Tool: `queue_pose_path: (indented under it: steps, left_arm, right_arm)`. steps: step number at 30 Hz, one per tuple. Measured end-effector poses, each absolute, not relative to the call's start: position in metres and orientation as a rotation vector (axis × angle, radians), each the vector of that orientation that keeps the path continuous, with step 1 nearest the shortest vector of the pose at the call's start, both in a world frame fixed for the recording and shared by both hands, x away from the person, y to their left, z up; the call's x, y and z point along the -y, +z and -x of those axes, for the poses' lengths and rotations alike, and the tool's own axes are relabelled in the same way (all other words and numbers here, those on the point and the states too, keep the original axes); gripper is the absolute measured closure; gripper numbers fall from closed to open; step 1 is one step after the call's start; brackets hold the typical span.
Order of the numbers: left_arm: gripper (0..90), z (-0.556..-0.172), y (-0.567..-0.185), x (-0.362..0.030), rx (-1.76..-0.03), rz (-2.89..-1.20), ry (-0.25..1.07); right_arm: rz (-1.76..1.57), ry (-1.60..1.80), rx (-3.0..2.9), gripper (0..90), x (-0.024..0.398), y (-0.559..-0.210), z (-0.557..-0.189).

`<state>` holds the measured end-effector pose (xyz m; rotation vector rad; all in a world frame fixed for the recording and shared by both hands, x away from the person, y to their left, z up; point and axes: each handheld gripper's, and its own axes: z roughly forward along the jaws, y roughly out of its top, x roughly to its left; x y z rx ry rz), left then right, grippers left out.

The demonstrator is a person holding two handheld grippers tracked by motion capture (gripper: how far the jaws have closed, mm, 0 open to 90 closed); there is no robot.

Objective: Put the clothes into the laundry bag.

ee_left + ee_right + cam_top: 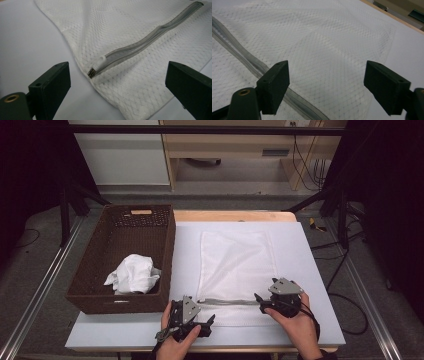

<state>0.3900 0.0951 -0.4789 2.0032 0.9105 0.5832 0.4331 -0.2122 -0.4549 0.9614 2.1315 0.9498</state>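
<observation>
Both grippers, left (209, 321) and right (258, 298), spread wide at near ends of mesh laundry bag's (235, 262) zipper (150, 40), poised for unzipping, basket (95, 270) with cloth (132, 274) waiting left

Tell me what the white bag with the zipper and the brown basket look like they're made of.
The white bag looks like soft synthetic mesh: fine holes, matte weave, slightly see-through. Its zipper looks like grey fabric tape with a pale, probably plastic pull. The brown basket looks woven, wicker or rattan-style, possibly plastic imitation.
</observation>
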Motion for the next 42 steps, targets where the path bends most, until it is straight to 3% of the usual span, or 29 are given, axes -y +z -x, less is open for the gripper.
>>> queue_pose_path:
  steps: [9,10,16,20,23,32,42]
  left_arm:
    - [6.4,-0.389,-0.479,-0.095,-0.909,-2.003,0.582]
    - [6.5,-0.389,-0.479,-0.094,-0.912,-2.009,0.574]
    - [6.6,-0.388,-0.479,-0.094,-0.915,-2.03,0.563]
    - [6.6,-0.387,-0.477,-0.095,-0.914,-2.032,0.558]
    - [6.6,-0.386,-0.476,-0.096,-0.917,-2.028,0.556]
    - [7.0,-0.388,-0.475,-0.097,-0.923,-2.021,0.554]
    - [7.4,-0.387,-0.474,-0.097,-0.922,-2.026,0.559]
  right_arm:
    - [-0.921,0.914,-2.162,34.6,0.206,-0.456,-0.431]
    - [-0.885,0.901,-2.186,41.4,0.203,-0.457,-0.43]
    - [-0.782,0.886,-2.231,54.3,0.189,-0.449,-0.43]
    - [-0.72,0.875,-2.262,55.5,0.179,-0.439,-0.436]
    - [-0.686,0.858,-2.314,51.0,0.172,-0.436,-0.444]
    - [-0.564,0.932,-2.428,73.5,0.162,-0.448,-0.449]
    - [-0.512,0.887,-2.493,74.5,0.157,-0.461,-0.445]
